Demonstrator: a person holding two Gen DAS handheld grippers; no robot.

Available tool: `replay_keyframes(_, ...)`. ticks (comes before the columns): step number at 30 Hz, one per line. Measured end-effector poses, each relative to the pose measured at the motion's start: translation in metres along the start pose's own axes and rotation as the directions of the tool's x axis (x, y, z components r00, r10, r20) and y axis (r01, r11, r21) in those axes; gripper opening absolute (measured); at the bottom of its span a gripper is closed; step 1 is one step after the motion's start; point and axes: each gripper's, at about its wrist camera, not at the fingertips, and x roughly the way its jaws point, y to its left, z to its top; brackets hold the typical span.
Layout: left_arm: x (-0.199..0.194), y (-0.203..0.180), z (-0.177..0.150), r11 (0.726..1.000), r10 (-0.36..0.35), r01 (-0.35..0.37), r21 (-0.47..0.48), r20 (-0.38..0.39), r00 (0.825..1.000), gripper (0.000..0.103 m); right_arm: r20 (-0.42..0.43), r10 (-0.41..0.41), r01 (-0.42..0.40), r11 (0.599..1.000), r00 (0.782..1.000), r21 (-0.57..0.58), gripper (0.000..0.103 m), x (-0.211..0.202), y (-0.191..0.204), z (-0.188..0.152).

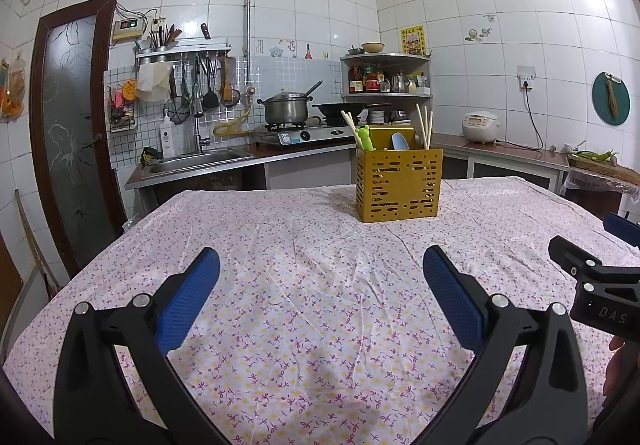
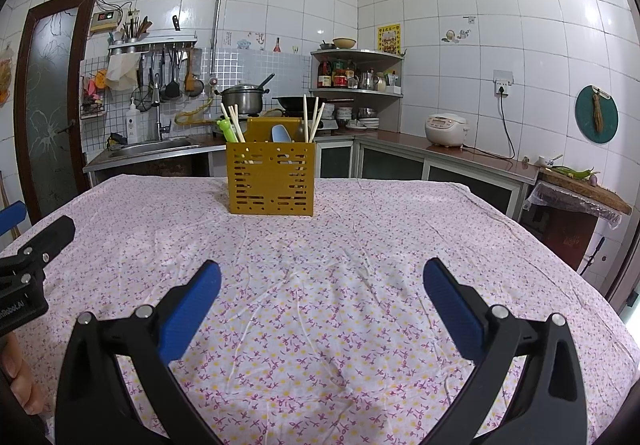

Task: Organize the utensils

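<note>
Both of your grippers are hanging over the near end of the bench [image 1: 320, 325], which is covered in a white cloth with little purple and yellow flowers. Your left gripper [image 1: 321, 269] has its blue-padded black fingers [image 1: 188, 297] spread wide apart with nothing between them, just cloth showing underneath. Same deal with your right gripper [image 2: 322, 279]: fingers [image 2: 452, 305] wide apart, nothing held.

The mustard-yellow perforated metal utensil holder [image 1: 398, 185] sits upright at the far end of the bench, well apart from both grippers. From the left wrist view it's a bit right of centre; from the right wrist view it's a bit left of centre [image 2: 271, 179]. So it's roughly between your 2 grippers, further back.

Stuff already standing in it:
- pale wooden chopsticks [image 2: 310, 119] sticking up on the right side, and a few more [image 2: 234, 121] leaning on the left side
- a green frog-topped plastic utensil [image 2: 224, 127] at the left
- a light blue spoon [image 2: 279, 133] near the middle

I can't tell how the holder is split up inside from either view.

The rest of the cloth looks bare, just wrinkled. You can catch the edge of your right gripper [image 1: 588, 277] at the right side of the left wrist view, and your left one [image 2: 28, 257] at the left edge of the right wrist view, so they're side by side.
</note>
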Motion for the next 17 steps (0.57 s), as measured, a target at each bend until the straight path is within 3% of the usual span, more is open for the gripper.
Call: replay_keyframes(17, 0.0001, 0.0007, -0.0016, 1.000, 0.009, -0.009, 0.026, 0.010, 1.000, 0.098, -0.014, -0.003, 0.003, 1.000, 1.000, -0.010, 0.099, 0.0071, -0.0048, -0.0007)
